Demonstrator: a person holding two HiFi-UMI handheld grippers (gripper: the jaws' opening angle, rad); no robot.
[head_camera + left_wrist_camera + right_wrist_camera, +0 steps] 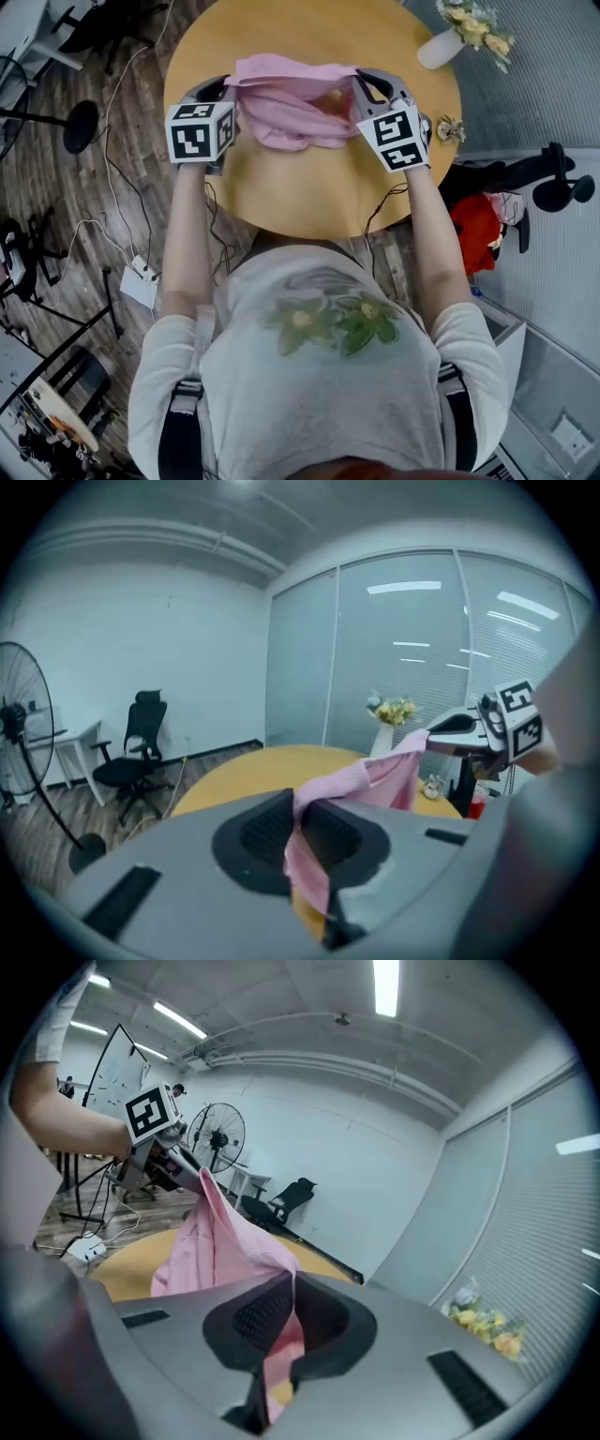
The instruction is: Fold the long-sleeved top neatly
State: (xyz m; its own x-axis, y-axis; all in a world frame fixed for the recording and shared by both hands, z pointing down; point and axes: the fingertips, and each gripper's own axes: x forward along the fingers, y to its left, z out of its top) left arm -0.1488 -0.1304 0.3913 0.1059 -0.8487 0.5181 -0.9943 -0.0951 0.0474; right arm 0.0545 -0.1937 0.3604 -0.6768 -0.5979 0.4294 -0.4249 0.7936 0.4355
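While pink top hangs over table, left hand-held gripper and right hand-held gripper clamp it.

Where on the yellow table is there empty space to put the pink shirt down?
The near part of the table, from the pink shirt to the table's near edge, is bare. So is the far strip past the shirt. The right edge is crowded, with the vase and a small ornament.

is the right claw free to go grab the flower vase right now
Probably not: the right claw is shut on the pink top, stretched to the left claw. The vase itself stands unblocked nearby.
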